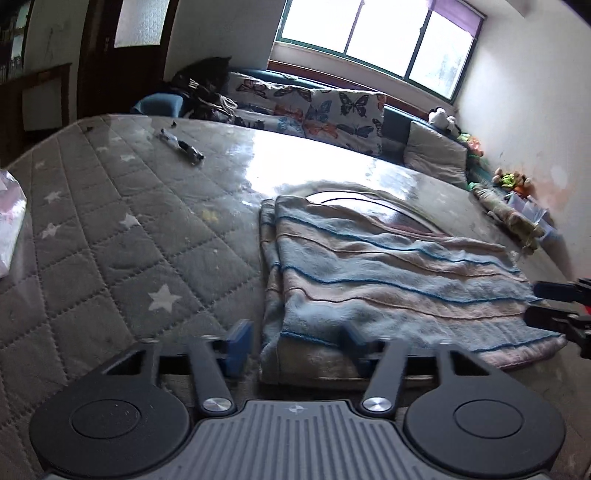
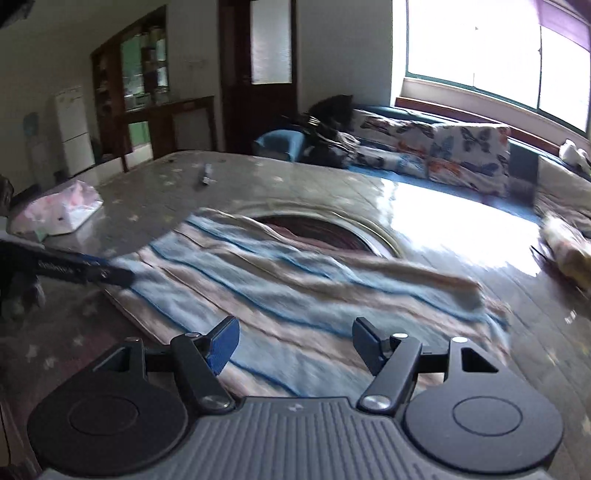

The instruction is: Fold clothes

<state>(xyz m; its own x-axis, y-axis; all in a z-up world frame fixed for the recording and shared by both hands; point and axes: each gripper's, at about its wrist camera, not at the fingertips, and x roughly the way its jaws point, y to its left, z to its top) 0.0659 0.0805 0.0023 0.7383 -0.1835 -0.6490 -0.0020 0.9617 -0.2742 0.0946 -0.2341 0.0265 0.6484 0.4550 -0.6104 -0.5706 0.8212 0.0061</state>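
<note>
The work surface is a quilted grey mattress (image 1: 110, 236) printed with white stars and covered with a glossy clear film. A striped garment (image 1: 388, 273), fleecy, in pale blue and beige bands with thin dark-blue lines, lies flat on the mattress toward its near edge, folded over so that its left side forms a straight doubled edge. Behind it a curved hem of the garment shows a dark striped inner layer.

The left gripper (image 1: 295, 341) sits low at the near-left corner of the garment. Its jaws stand partly apart, with the corner of the garment between them; the right blue pad rests on the fabric, the left pad stands just beside the folded edge over bare mattress. A grip is not evident.

The right gripper (image 2: 295, 345) hovers above the near part of the garment, jaws apart, nothing held; this view is motion-blurred.

A small dark object (image 1: 181, 146) lies near the far-left corner of the mattress. A pale printed packet (image 2: 59, 214) rests at the left edge. Butterfly-print cushions (image 1: 325, 110) line the far side under a window (image 1: 373, 33).
</note>
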